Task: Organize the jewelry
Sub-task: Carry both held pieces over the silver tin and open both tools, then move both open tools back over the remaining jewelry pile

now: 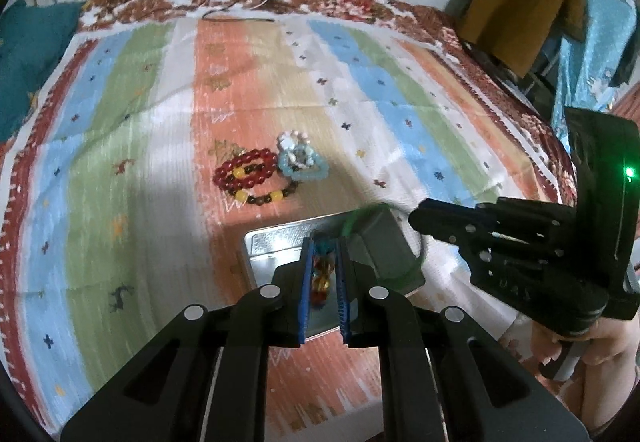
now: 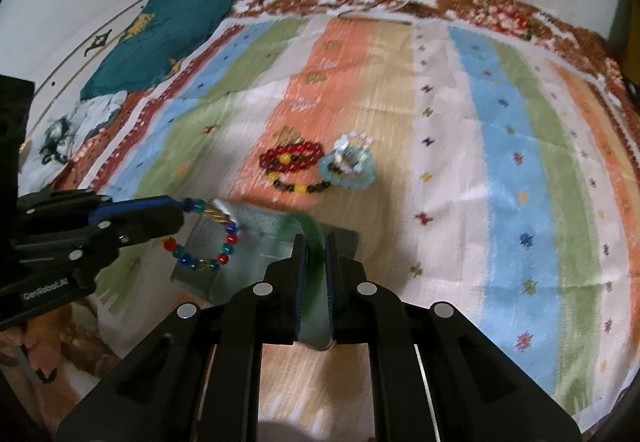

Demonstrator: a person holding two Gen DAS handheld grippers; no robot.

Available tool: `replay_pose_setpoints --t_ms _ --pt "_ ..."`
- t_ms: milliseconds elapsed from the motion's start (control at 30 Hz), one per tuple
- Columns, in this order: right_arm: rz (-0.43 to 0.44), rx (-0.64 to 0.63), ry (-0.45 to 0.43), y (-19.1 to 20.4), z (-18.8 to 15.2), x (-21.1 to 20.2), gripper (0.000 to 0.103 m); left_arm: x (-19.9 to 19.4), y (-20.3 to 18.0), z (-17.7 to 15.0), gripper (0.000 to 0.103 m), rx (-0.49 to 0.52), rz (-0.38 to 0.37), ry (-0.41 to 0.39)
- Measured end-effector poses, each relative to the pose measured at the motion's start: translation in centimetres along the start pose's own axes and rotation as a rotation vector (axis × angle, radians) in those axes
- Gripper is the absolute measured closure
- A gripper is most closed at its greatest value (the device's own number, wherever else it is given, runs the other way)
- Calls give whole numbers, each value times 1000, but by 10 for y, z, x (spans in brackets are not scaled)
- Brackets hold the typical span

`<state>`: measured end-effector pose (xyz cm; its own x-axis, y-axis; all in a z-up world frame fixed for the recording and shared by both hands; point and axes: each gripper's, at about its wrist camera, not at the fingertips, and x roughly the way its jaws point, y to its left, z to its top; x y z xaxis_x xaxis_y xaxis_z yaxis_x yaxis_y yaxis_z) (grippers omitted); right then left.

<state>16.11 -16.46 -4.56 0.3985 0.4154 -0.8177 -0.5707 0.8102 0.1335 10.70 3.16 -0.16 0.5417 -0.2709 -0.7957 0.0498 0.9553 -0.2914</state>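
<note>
A multicoloured bead bracelet (image 2: 208, 238) is pinched in the left gripper (image 1: 324, 266) above an open metal tin (image 1: 272, 246). A green bangle (image 2: 310, 238) is clamped by the right gripper (image 2: 314, 258). Three bracelets (image 1: 264, 170) are left nearby on the striped cloth (image 1: 120, 162); little appears sorted yet.

Striped bedspread (image 2: 500, 170): orange, cream, blue, green bands, small cross motifs, red-brown floral border. Teal cushion (image 2: 160, 38), upper left. Centre frame: red bead bracelet (image 2: 290, 158); pale blue bracelet (image 2: 348, 172). Multicoloured bead bracelet (image 2: 208, 238), lower left.
</note>
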Motion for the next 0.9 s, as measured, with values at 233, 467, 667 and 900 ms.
replay_pose_setpoints --t_ms 233,467,667,900 --pt "-24 18 -3 -6 3 2 69 0 14 3 72 -45 42 -14" --pt "-29 37 -7 -11 8 5 57 6 23 8 56 -66 84 -11" --pt "-35 43 -8 -14 16 10 49 12 30 13 52 -77 109 -4" --pt "-19 79 4 -21 25 19 44 19 39 21 47 -94 135 5"
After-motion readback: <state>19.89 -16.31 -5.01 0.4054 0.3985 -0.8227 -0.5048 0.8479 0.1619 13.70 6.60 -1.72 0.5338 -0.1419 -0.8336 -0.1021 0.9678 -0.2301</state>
